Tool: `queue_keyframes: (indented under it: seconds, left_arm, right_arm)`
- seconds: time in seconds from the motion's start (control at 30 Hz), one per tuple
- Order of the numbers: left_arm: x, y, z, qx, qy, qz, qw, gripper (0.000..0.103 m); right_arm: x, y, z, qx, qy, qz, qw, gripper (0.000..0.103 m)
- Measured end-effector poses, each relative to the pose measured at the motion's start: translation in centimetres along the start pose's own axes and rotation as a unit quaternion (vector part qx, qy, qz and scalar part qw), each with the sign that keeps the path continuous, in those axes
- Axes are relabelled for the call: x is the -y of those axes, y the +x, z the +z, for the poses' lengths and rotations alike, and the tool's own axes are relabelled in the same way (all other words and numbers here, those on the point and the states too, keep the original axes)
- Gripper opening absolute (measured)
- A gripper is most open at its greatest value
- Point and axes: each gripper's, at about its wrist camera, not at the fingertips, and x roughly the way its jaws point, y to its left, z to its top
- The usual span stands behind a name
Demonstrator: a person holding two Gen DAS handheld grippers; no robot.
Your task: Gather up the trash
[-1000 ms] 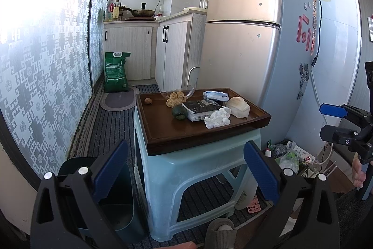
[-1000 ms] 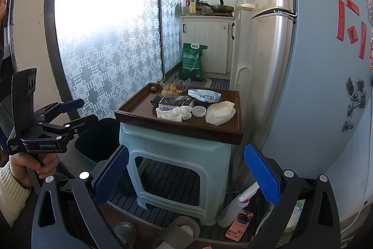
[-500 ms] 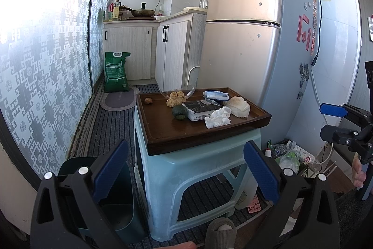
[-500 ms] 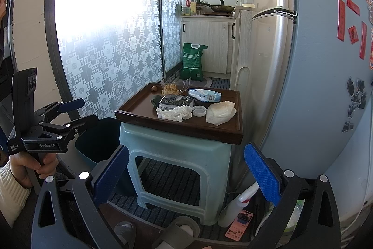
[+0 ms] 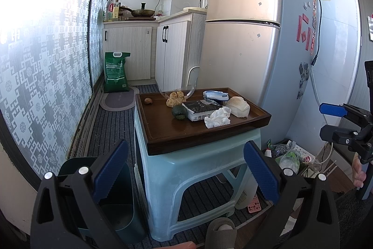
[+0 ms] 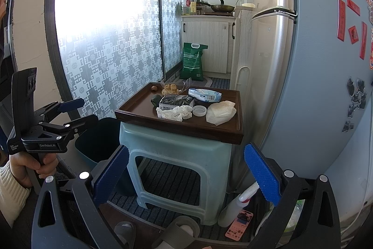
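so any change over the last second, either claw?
Nothing visibly changed. Both claws, left and right, hang open short of the stool, holding nothing. The trash on the tray, including the crumpled tissue, lies untouched, and the bin stands beside the stool.

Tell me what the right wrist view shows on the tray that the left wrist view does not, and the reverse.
Only the right wrist view shows the small white lid on the tray. On the tray, the left wrist view shows nothing extra. Both show the crumpled tissue, the dark packet and the blue-white wrapper. Both grippers, left and right, are open.
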Motion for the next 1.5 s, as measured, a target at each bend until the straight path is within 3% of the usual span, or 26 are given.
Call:
queue_keyframes:
  seconds: [0.83,1.27,1.5]
  left_arm:
    - [0.0,0.0,0.0,0.001,0.001,0.001,1.0000,0.100]
    - [0.0,-0.2,0.0,-0.007,0.031,0.032,0.9990,0.100]
    - [-1.3,-1.2,0.3,0.022,0.014,0.036,0.9990,0.100]
  right_arm:
    - [0.0,-0.1,-0.1,0.003,0.002,0.001,1.000,0.100]
    - [1.7,-0.6,0.6,-0.009,0.009,0.002,1.000,0.100]
    - [1.9,0.6,1.2,-0.015,-0.010,0.007,1.000,0.100]
